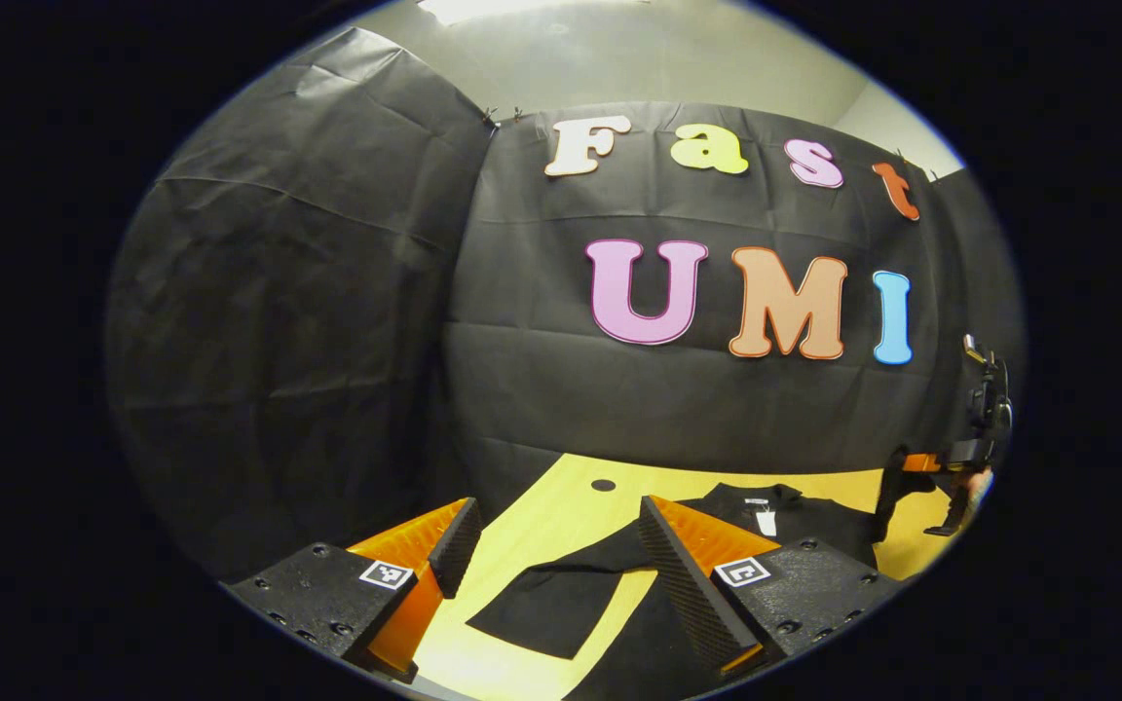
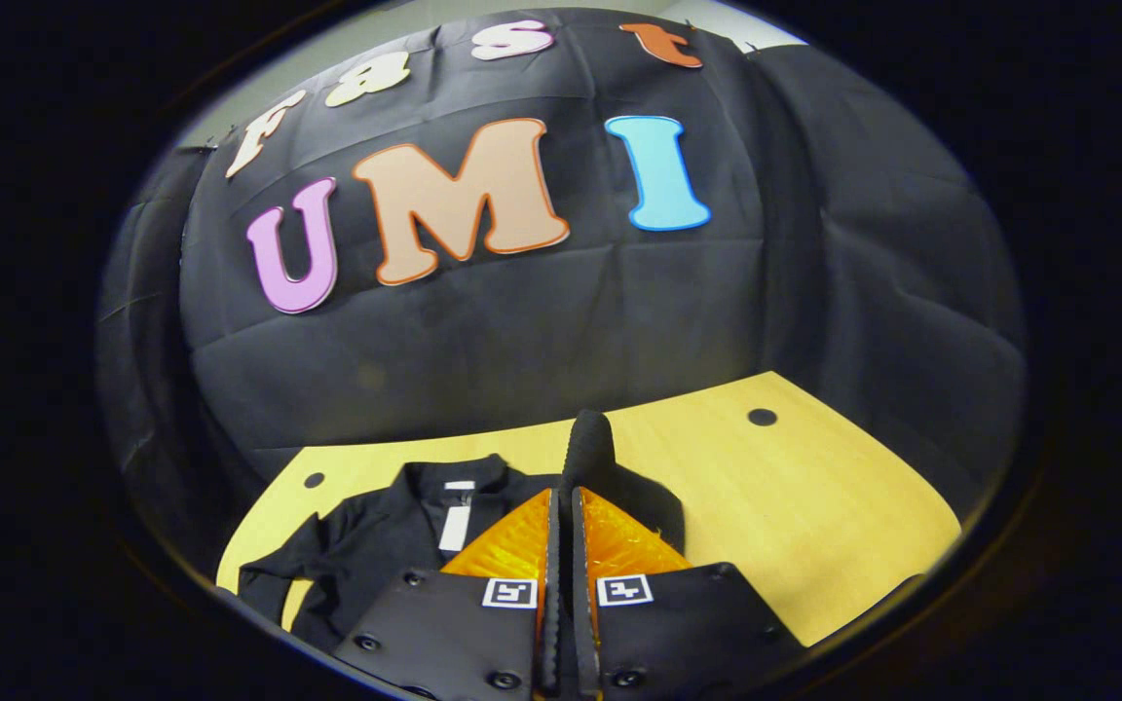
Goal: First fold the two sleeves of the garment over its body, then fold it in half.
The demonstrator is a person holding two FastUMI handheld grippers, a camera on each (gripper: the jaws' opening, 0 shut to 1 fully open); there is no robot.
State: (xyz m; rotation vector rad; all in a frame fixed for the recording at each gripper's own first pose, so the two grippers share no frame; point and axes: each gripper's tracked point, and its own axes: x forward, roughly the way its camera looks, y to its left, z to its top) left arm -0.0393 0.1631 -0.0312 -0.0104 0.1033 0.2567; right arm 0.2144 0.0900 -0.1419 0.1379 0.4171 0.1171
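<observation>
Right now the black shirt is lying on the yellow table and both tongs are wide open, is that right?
Not quite. The black shirt does lie on the yellow table, and the left tongs are open in the left gripper view. But the right tongs are closed, fingers pressed together, as the right gripper view shows.

surface: yellow wooden table [image 2: 814, 506] | on it: black garment [image 2: 376, 545], spread flat

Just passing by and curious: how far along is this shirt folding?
Barely begun. Nothing looks folded: the garment lies flat on the table, left sleeve spread out before the left gripper, jaws open. In hand: the right gripper, jaws shut, seems to lift the right sleeve. Left: both sleeve folds, then halving.
</observation>
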